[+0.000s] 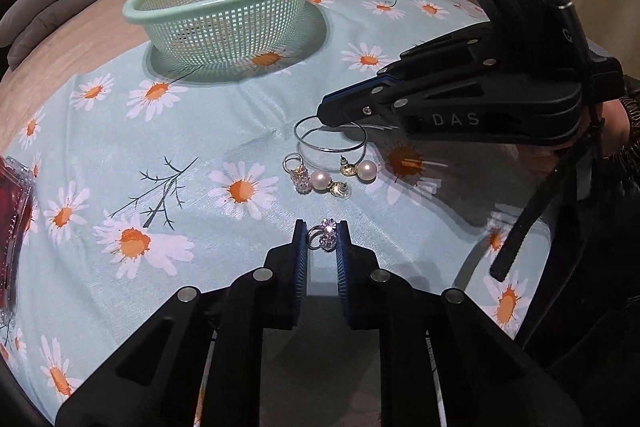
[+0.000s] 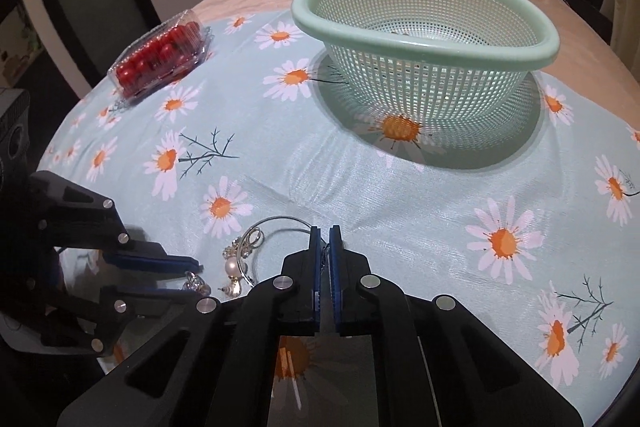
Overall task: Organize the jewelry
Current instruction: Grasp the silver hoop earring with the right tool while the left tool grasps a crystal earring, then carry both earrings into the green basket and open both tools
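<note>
While the left claw [image 1: 322, 237] pinches a sparkling crystal earring [image 1: 326, 239] between its blue pads, the right claw [image 2: 325, 239] is pressed together on the thin silver hoop [image 1: 330, 134], low over the daisy-print cloth [image 1: 160, 147]. Between them lie 2 pearl studs [image 1: 322, 181] and another crystal earring [image 1: 298, 173]. Beyond stands a green mesh basket [image 2: 424, 39], well apart.

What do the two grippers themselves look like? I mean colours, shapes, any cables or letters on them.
Both are black plastic with silver round bolts at the linkage joints. The left gripper has flat fingers lined with ribbed blue pads. The right gripper has the same blue lining, white letters "DAS" on its side, a green light on the body above, and a black strap or cable hanging down.
</note>
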Available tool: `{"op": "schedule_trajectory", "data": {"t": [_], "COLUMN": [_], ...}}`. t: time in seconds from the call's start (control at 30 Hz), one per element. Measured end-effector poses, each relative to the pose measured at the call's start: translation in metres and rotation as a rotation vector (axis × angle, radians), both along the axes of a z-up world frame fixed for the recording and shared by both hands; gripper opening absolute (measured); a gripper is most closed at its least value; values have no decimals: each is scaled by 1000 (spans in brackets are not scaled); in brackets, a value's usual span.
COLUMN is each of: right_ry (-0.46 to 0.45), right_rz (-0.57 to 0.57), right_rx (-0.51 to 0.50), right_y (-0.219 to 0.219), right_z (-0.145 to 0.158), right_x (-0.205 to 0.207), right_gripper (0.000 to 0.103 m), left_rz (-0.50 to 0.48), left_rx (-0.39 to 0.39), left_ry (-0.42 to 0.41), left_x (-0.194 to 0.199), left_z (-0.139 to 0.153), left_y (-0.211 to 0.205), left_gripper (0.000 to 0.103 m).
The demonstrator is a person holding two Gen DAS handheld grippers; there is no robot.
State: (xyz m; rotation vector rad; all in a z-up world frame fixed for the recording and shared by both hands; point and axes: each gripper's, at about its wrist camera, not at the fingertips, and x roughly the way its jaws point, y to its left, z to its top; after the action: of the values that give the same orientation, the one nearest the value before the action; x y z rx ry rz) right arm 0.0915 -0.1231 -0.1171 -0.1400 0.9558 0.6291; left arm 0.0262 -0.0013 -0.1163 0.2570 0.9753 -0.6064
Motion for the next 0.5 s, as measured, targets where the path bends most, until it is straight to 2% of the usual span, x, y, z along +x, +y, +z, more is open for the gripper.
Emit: {"op": "schedule_trajectory", "data": {"t": [0.17,0.27,0.4,0.5], "right_ry": [-28,-48,-70,-88], "right_rz": [12,22,23,25], "right_rx": [10,-17,-38,-38], "right_y": [-7,-9,-16,-18], "right_z": [21,33,46,55], "right_x": [-7,-11,-15,-17], "right_gripper": [4,4,4,4], "left_rz": [10,6,-8,-12], "left_rx": [-7,-5,47,51], "left_ry": [-6,-13,-23,-31], "left_x": [-3,-6,-7,-8], "left_z": [10,19,23,29], "left_y": [9,13,10,10], "left_gripper": [15,15,15,15]}}
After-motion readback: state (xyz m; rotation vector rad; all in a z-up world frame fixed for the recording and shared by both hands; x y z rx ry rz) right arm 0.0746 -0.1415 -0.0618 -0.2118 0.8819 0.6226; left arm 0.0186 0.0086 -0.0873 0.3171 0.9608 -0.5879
